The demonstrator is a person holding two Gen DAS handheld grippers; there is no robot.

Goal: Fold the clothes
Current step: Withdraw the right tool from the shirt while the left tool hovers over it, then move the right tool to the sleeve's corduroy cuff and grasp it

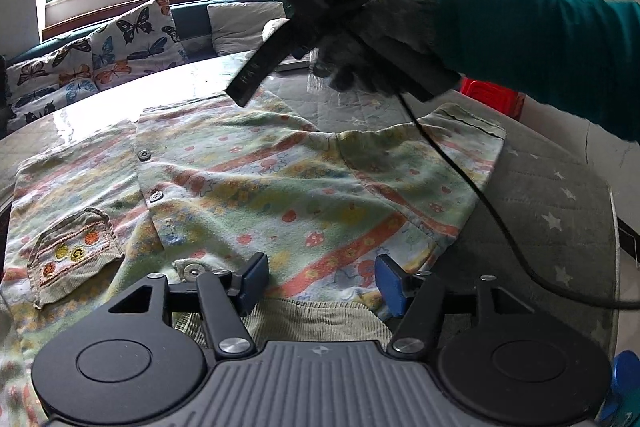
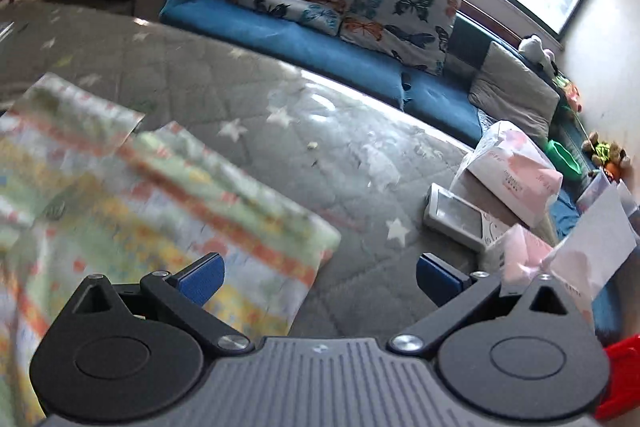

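Our left claw [image 1: 318, 277] stood spread just above the shirt [image 1: 248, 179] hem, nearer than our spread right claw [image 2: 320, 273], beside its sleeve.

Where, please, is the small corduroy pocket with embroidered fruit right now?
In the left wrist view, the corduroy pocket lies at the lower left on the striped floral shirt, left of the snap-button placket.

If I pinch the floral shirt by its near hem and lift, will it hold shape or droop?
The pale green floral cotton shirt already lies in soft wrinkles, so it will probably droop from the open left gripper. It looks thin, so likely light. The corduroy pocket and metal snap buttons may drag that side down slightly.
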